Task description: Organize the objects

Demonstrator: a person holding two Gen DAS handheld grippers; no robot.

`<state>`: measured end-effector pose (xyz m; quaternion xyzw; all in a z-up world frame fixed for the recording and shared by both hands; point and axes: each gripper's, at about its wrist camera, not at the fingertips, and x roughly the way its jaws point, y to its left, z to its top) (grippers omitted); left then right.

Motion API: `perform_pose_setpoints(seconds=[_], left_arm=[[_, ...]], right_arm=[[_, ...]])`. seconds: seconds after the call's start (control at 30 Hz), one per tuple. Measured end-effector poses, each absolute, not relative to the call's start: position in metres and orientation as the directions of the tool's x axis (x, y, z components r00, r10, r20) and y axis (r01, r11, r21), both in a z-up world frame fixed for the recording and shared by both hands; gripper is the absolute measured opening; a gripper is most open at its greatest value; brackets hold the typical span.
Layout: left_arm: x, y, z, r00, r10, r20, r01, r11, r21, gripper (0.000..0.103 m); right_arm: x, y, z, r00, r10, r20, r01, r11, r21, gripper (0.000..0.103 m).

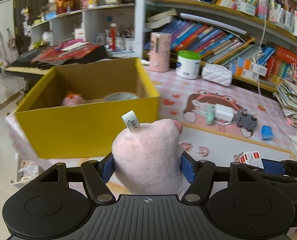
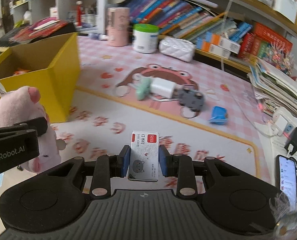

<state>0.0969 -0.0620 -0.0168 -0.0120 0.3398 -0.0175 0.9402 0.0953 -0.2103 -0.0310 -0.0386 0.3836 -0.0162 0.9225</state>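
Observation:
My left gripper [image 1: 147, 166] is shut on a pink plush toy [image 1: 148, 156] with a white tag, held above the mat in front of the yellow cardboard box [image 1: 84, 132]. Inside the box lie another pink plush [image 1: 72, 100] and a roll of tape [image 1: 120, 97]. My right gripper [image 2: 144, 161] is shut on a small white staple box [image 2: 144, 156] with a cat drawing. In the right wrist view the pink plush toy [image 2: 18, 104] and the left gripper's fingers [image 2: 12, 140] show at the left, beside the yellow box [image 2: 54, 80].
On the pink mat [image 2: 208, 136] lie a mint clip [image 2: 142, 89], a white charger [image 2: 162, 87], a grey gadget [image 2: 190, 99] and a blue item [image 2: 218, 115]. A pink canister [image 2: 117, 27], white tub [image 2: 145, 38], quilted pouch [image 2: 176, 48], bookshelves and a phone [image 2: 287, 178] ring the mat.

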Motion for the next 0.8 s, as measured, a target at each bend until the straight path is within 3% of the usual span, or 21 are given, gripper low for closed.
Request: perform_pose_setpoints(seconds=[0.8], left_arm=[[0.016,0.052,-0.005,0.793,0.07,-0.605,-0.095,0.995,-0.008,0.066]], right_arm=[[0.028,-0.091,-0.022,0.729,0.045,-0.683,-0.12,0.991,-0.064,0.028]])
